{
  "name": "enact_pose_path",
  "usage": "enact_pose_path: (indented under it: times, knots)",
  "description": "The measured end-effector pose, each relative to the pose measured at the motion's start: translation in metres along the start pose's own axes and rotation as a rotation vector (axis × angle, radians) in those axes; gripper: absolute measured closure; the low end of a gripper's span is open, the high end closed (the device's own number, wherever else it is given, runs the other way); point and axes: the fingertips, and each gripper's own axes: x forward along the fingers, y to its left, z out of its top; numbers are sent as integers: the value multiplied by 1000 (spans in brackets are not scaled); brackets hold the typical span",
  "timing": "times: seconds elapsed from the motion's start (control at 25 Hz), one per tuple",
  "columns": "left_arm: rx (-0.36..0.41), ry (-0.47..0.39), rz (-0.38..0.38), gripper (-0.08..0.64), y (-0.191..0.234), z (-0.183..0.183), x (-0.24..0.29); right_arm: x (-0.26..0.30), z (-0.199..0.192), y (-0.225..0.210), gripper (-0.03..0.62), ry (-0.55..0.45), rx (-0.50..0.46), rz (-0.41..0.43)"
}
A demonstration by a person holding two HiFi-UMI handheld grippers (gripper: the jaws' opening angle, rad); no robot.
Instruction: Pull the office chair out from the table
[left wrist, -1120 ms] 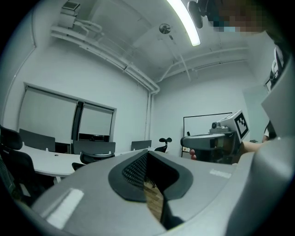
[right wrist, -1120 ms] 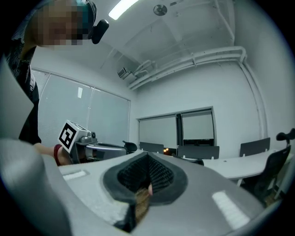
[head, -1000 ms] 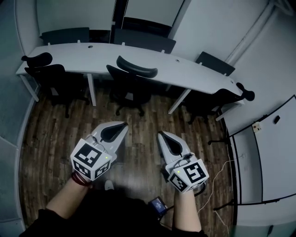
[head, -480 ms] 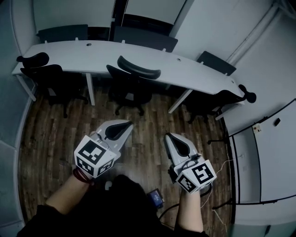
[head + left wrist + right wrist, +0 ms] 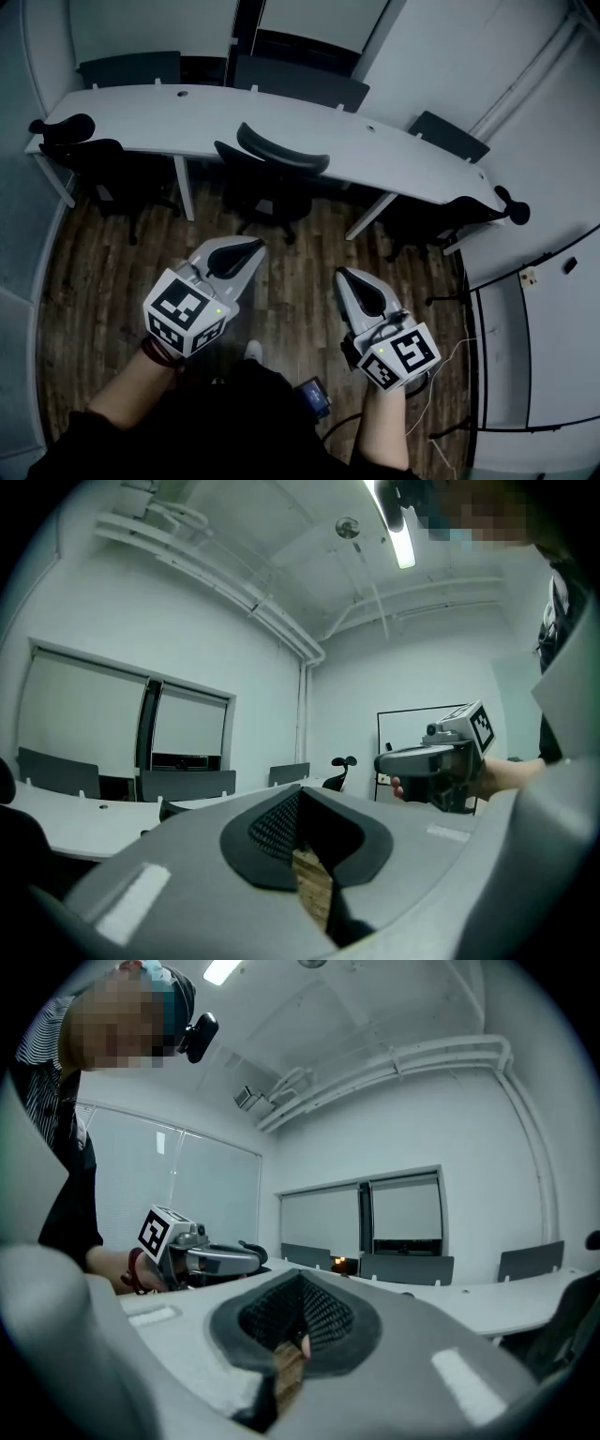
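Both tongs have come a bit nearer to the desk [image 5: 131,108] since a second ago. The white shoe [image 5: 251,352] has stepped forward on the wood floor [image 5: 103,272]. The long white desk curves across the top of the head view, and three dark chair backs [image 5: 300,82] stand along its far side.

At the far left, a black chair [image 5: 98,159] is tucked under the end of the desk.

Next comes the left tongs [image 5: 251,249], held out level over the floor and pointing at the desk. Its two jaws are pressed together and nothing is between them. Its own camera shows the same thing. The black pads meet, and only a thin strip of floor shows below them.

The office chair [image 5: 272,173] is in the middle. It is black and its seat is pushed under the desk. Its curved head rest [image 5: 281,148] sticks up just in front of the desk edge. The chair is well apart from both tongs, and nothing touches it.

The right tongs [image 5: 345,277] is beside the left one, also level and pointing at the desk. Its jaws are closed too, and they hold nothing. A small dark box [image 5: 316,398] with a blue face shows near the person's right arm.

Farther right, another black chair [image 5: 436,211] sits under the right end of the desk. A white board [image 5: 562,328] with a black frame stands at the far right.
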Motion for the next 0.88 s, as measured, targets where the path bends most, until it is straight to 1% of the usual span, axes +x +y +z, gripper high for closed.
enact_pose_path:
  times: [0.12, 0.44, 0.68, 0.88]
  knots:
    - [-5, -5, 19, 557, 20, 6, 23, 19, 7, -23, 591, -12, -3, 10]
    - [-1, 11, 43, 557, 51, 15, 82, 54, 15, -88, 591, -20, 9, 35]
    - [10, 18, 63, 557, 68, 22, 123, 75, 14, -130, 591, -18, 21, 59]
    - [1, 16, 66, 557, 72, 23, 152, 88, 14, -154, 591, -14, 18, 86]
